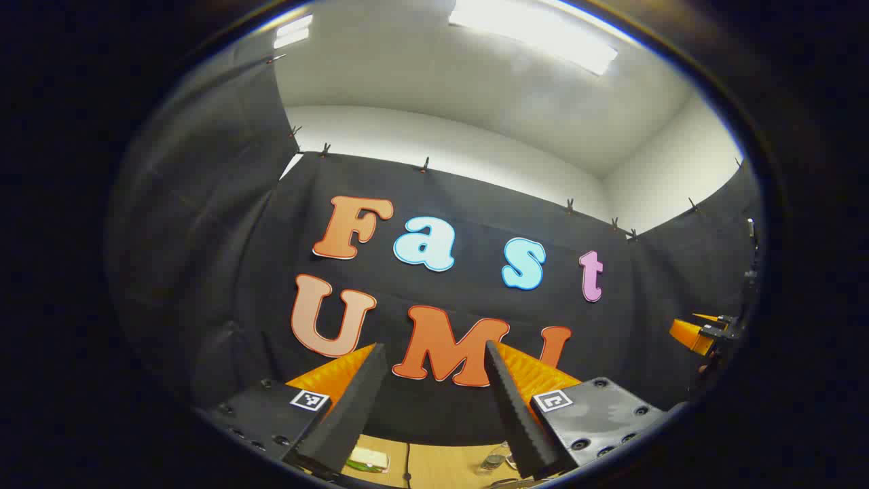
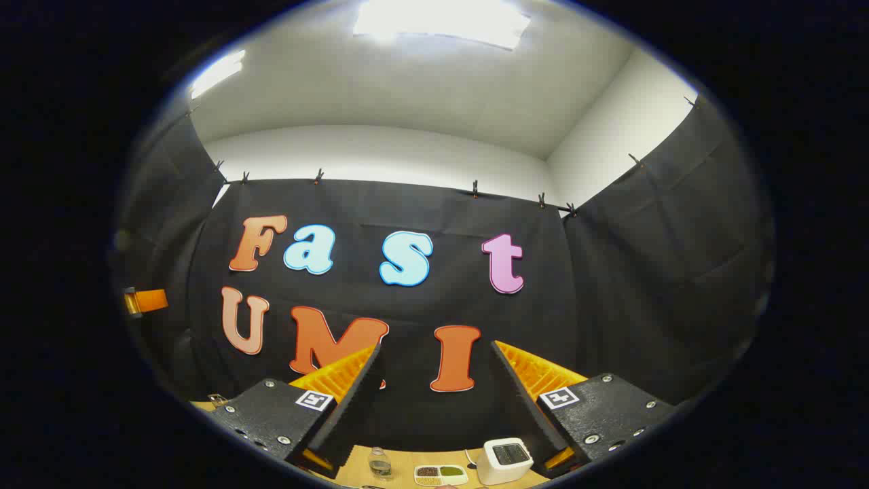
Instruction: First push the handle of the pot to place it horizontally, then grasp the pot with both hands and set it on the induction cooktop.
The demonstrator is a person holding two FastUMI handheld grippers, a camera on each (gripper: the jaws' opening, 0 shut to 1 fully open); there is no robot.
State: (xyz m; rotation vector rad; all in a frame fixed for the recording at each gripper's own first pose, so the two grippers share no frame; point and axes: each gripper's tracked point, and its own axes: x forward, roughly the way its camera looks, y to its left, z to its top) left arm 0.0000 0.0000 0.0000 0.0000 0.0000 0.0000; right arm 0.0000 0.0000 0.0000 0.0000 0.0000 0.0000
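Both grippers are held high, aimed at the black cloth wall of the booth rather than down at the work. In the left gripper view, the left gripper has its jaws spread wide with nothing between them. In the right gripper view, the right gripper is the same: jaws apart, holding nothing. Low in the right gripper view, a strip of pale wooden desk carries a small clear bottle, a shallow white dish of brown and green fillings and a white box-shaped appliance. I cannot see where the pot or the cooktop is. Judging by this, no step has begun: the handle push, two-handed grasp and placing all remain.
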